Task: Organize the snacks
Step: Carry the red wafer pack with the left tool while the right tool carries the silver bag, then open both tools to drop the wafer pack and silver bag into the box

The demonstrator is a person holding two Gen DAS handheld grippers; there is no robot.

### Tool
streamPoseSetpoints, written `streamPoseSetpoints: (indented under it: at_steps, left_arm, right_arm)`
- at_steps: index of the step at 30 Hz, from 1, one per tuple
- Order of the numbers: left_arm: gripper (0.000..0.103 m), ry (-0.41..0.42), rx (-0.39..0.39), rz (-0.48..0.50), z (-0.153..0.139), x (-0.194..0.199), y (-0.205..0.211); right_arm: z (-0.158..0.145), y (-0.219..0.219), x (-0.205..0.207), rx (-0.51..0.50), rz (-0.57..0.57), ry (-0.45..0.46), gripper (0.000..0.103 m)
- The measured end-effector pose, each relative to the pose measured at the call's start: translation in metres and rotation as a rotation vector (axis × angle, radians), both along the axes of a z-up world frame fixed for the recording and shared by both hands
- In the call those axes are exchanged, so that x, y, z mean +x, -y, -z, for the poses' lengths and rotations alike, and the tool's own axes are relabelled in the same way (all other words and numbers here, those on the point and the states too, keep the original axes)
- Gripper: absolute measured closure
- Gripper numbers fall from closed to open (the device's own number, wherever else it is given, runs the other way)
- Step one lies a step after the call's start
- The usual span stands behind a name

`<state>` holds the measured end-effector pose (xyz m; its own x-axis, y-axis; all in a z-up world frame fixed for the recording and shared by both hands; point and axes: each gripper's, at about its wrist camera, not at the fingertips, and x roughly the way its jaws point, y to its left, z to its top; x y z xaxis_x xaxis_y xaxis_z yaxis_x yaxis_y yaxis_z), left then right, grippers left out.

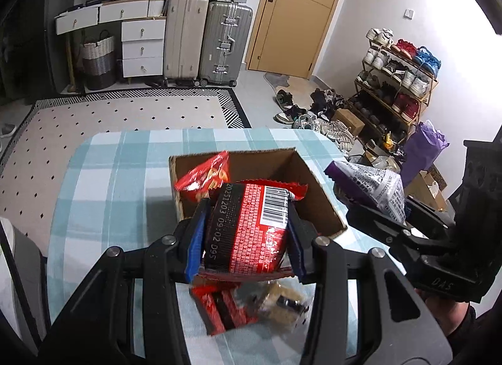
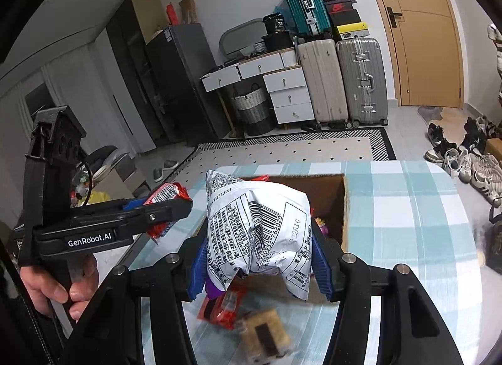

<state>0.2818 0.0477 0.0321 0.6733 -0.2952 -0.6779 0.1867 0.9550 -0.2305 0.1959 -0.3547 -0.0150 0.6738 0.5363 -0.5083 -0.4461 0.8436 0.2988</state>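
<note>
Both hands loaded! Left gripper (image 1: pixel 248 227) clamps a red snack packet (image 1: pixel 251 223), right gripper (image 2: pixel 259 258) squeezes a white-and-purple bag (image 2: pixel 260 227), both just above the open cardboard box (image 1: pixel 317 195) on the checked table (image 1: pixel 103 176). Two packets (image 1: pixel 248 308) lie below.

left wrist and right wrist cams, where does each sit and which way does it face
Left wrist: sits on the left claw, looking down its fingers at the red snack packet it grips above the cardboard box; the right claw shows at right.
Right wrist: sits on the right claw, gripping a white printed snack bag; a hand holds the left claw.
Shared: box, plaid tablecloth, suitcases, door.
</note>
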Motion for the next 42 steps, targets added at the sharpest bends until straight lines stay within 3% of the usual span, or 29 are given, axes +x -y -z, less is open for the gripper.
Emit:
streamPoseSetpoints:
  at_steps: [12, 24, 27, 31, 32, 36, 42]
  left_arm:
    - [0.062, -0.050, -0.016, 0.007, 0.009, 0.068, 0.012]
    - [0.062, -0.077, -0.045, 0.020, 0.039, 0.102, 0.026]
    - [0.061, -0.087, -0.067, 0.020, 0.046, 0.111, 0.025]
    - [0.037, -0.117, -0.083, 0.051, 0.056, 0.119, 0.026]
    - [0.037, -0.106, -0.073, 0.048, 0.056, 0.118, 0.025]
    - [0.031, -0.080, -0.070, 0.037, 0.052, 0.113, 0.018]
    - [0.030, -0.081, -0.076, 0.015, 0.049, 0.100, 0.007]
  right_arm:
    - [0.000, -0.001, 0.055, -0.023, 0.032, -0.022, 0.046]
    - [0.031, -0.009, 0.096, -0.059, 0.024, -0.070, 0.045]
    - [0.037, -0.011, 0.100, -0.078, 0.017, -0.067, 0.039]
    - [0.044, -0.012, 0.103, -0.093, 0.000, -0.083, 0.022]
    - [0.045, -0.010, 0.102, -0.096, 0.001, -0.078, 0.017]
    - [0.047, 0.000, 0.093, -0.088, -0.001, -0.051, 0.016]
    - [0.046, 0.012, 0.078, -0.075, 0.020, -0.045, 0.015]
